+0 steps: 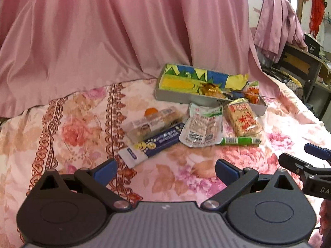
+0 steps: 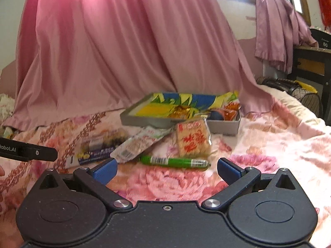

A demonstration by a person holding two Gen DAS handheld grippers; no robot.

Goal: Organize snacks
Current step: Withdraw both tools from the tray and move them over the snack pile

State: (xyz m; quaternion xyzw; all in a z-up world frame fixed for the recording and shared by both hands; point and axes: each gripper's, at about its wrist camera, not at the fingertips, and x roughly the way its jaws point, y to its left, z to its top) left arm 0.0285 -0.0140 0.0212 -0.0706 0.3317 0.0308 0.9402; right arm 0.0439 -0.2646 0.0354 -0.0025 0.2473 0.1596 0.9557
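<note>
Several snacks lie on a floral bedspread (image 1: 72, 128). A grey shallow box (image 1: 206, 98) with a colourful lining holds a few wrapped snacks at its right end. In front of it lie a clear nut bar (image 1: 153, 122), a dark blue bar (image 1: 153, 143), a white-green pouch (image 1: 203, 127), a rice cracker pack (image 1: 243, 118) and a green stick (image 1: 240, 141). My left gripper (image 1: 165, 170) is open and empty, just short of the blue bar. My right gripper (image 2: 166, 169) is open and empty, just short of the green stick (image 2: 173, 161). The right gripper also shows at the left wrist view's right edge (image 1: 306, 157).
A pink curtain (image 1: 124, 31) hangs behind the box down to the bed. A dark desk (image 1: 300, 62) with draped pink cloth stands at the far right. The left gripper's finger shows in the right wrist view at the left edge (image 2: 29, 152).
</note>
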